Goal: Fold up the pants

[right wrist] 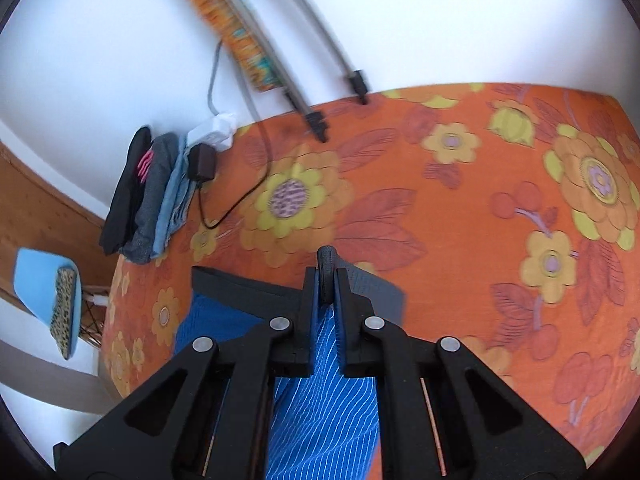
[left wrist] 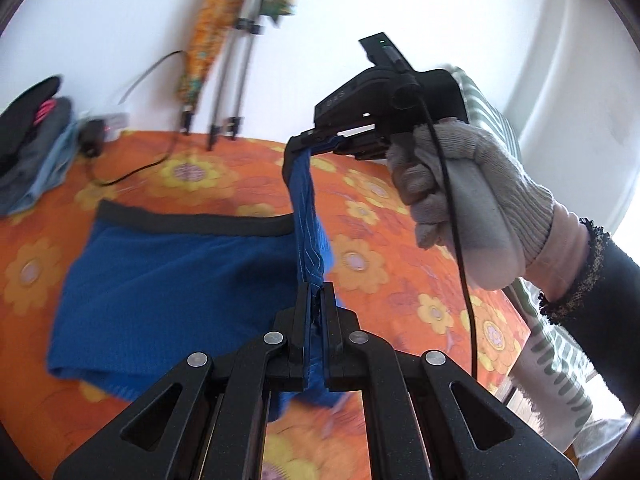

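The blue pants [left wrist: 172, 284] with a black waistband [left wrist: 192, 222] lie on the orange flowered cloth [left wrist: 400, 248]. My left gripper [left wrist: 317, 290] is shut on a blue edge of the pants, lifted off the cloth. A taut strip of blue fabric [left wrist: 306, 216] runs from it up to my right gripper [left wrist: 308, 142], held by a gloved hand and shut on the other end. In the right wrist view my right gripper [right wrist: 326, 276] is shut on the black waistband [right wrist: 326, 268], with the blue striped pants [right wrist: 324, 400] hanging below.
A stack of folded clothes [right wrist: 148, 196] lies at the far left edge, next to a power strip with a plug [right wrist: 208, 144] and cable. Tripod legs [right wrist: 312, 112] and an orange cloth lean on the white wall. A blue chair [right wrist: 48, 296] stands left of the table.
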The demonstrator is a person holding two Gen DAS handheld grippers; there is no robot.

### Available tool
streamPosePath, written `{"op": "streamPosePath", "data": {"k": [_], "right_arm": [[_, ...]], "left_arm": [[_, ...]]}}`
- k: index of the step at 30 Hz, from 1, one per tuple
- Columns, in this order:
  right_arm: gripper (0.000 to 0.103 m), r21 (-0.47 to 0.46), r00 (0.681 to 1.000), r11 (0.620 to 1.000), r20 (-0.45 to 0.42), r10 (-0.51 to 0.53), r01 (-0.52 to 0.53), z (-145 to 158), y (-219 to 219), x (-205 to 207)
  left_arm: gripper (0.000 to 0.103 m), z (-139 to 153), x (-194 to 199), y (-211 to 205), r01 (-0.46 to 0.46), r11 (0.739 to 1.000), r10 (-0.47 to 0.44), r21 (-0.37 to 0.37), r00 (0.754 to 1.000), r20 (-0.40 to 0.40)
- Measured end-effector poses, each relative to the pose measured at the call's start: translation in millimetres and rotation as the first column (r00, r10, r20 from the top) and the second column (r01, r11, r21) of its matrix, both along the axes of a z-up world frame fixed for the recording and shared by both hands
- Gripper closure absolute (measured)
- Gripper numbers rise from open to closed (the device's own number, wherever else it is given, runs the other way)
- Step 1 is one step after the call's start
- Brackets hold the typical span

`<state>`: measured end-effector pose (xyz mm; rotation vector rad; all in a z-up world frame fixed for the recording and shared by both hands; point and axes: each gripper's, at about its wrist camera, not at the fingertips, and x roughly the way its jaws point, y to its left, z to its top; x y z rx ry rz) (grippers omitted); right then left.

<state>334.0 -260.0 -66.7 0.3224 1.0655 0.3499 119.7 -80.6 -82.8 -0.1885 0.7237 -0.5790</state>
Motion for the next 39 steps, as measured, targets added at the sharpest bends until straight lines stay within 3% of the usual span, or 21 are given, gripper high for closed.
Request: {"op": "streamPosePath", "data": {"k": [7, 15, 28, 33, 36, 37, 39], "right_arm": [[0.095, -0.067, 0.998, 0.995, 0.000, 0.070, -0.070, 1.8, 77.9, 7.3], [0.095, -0.153, 0.990, 0.978, -0.032, 0.135, -0.139, -19.6, 157.8, 15.3], [0.095, -0.220, 0.986, 0.963, -0.076, 0.145, -0.159, -47.4, 218.2, 30.6], [0.095, -0.187, 0.983, 0.967, -0.086, 0.162, -0.175, -55.0, 227.5, 37.5], [0.076, -0.171, 0.985, 0.970, -0.054, 0.167, -0.174, -49.5, 227.5, 39.3], [0.064, -0.160, 0.985, 0.972, -0.040, 0.166, -0.170, -46.4, 225.7, 39.7], [0.059, -0.132, 0.987, 0.978, -0.018, 0.160, -0.161, -38.0, 218.2, 39.7]], "left_arm": [[0.100, -7.6, -4.9, 59.5, -0.107, 0.993, 0.106, -0.042, 0.994, -0.032], [0.100, -25.7, -3.1, 115.0, -0.201, 0.978, 0.195, -0.062, 0.977, -0.082], [0.100, -52.6, -1.8, 161.3, -0.278, 0.956, 0.262, -0.092, 0.953, -0.152], [0.100, -58.5, -1.8, 168.9, -0.300, 0.950, 0.283, -0.087, 0.944, -0.170], [0.100, -63.7, -0.5, 171.1, -0.312, 0.948, 0.294, -0.070, 0.937, -0.190], [0.100, -65.5, -0.6, 171.5, -0.313, 0.947, 0.295, -0.066, 0.935, -0.198], [0.100, -67.2, -2.2, 172.9, -0.319, 0.946, 0.302, -0.059, 0.931, -0.206]]}}
